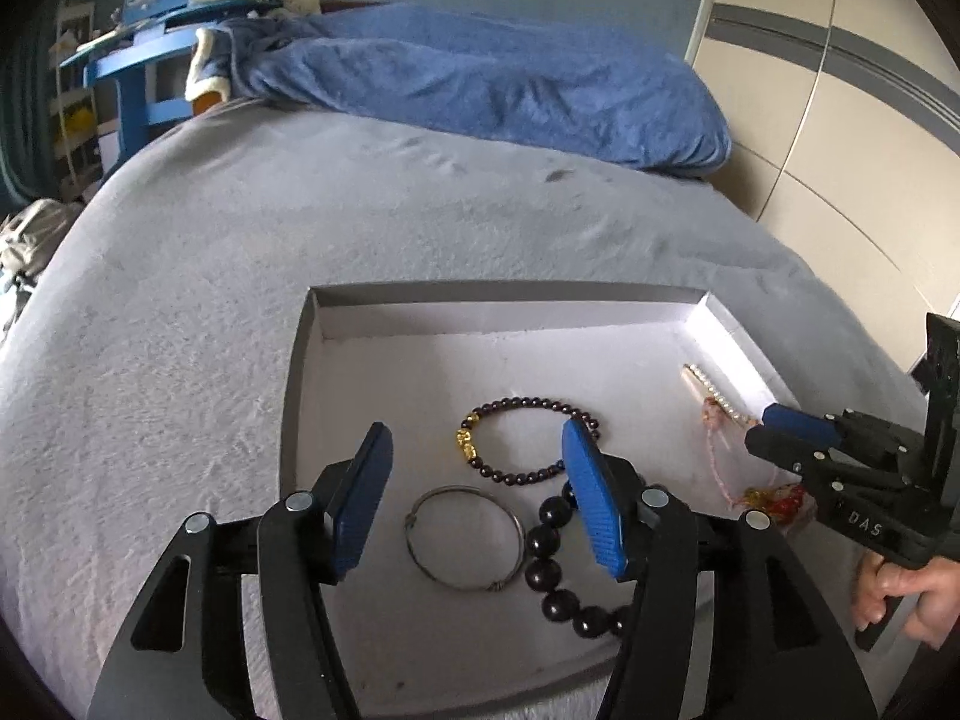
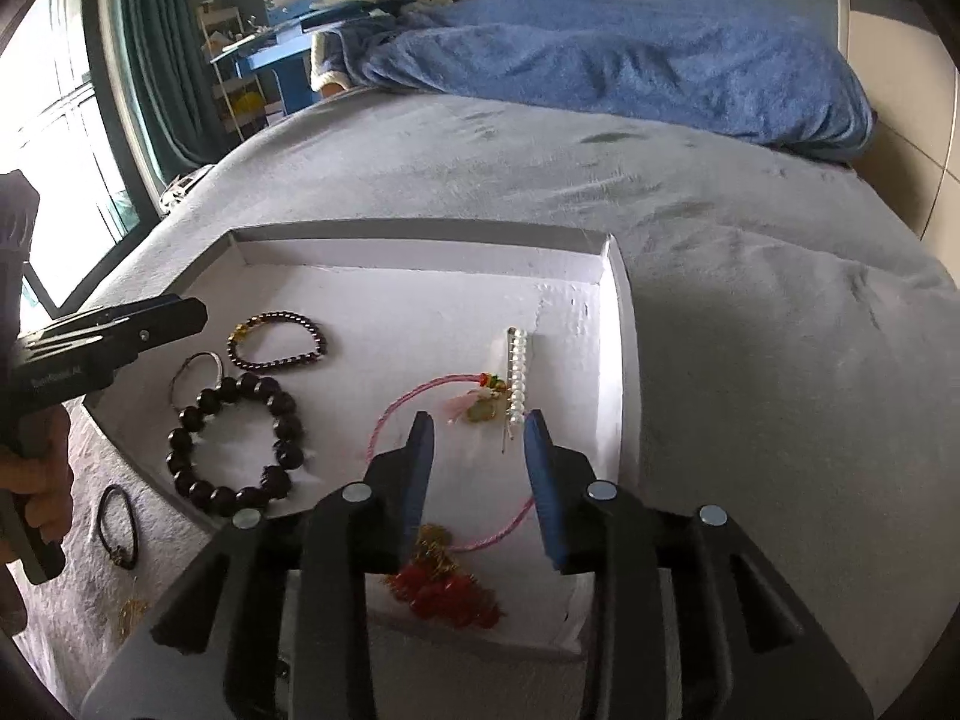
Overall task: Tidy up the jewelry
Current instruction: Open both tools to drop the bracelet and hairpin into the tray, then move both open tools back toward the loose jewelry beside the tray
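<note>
- Bedroom: grey plush bed (image 1: 240,312) carries everything, rumpled blue blanket (image 1: 510,84) at the far end. Soft base, so press lightly or the tray tips.
- Shallow white cardboard tray (image 1: 498,309) lies flat on the bed and holds most of the jewelry.
- Left tongs (image 1: 477,498) released, nothing between the pads, hanging over the tray with the thin silver wire bangle (image 1: 462,537) just below the gap. Bangle lies touching the big black bead bracelet (image 2: 234,447); nip the bangle's free side so the beads don't drag.
- Right tongs (image 2: 477,474) part open, empty, above the pink cord bracelet with red tassel (image 2: 444,594). Grab the cord, not the tassel.
- White pearl hair clip (image 2: 517,372) lies along the tray's right wall, its near end close to the cord's charm; lift straight up.
- Small dark bead bracelet with gold charms (image 1: 528,441) sits clear, mid-tray.
- Thin black band (image 2: 117,525) is outside the tray, on the bed.
</note>
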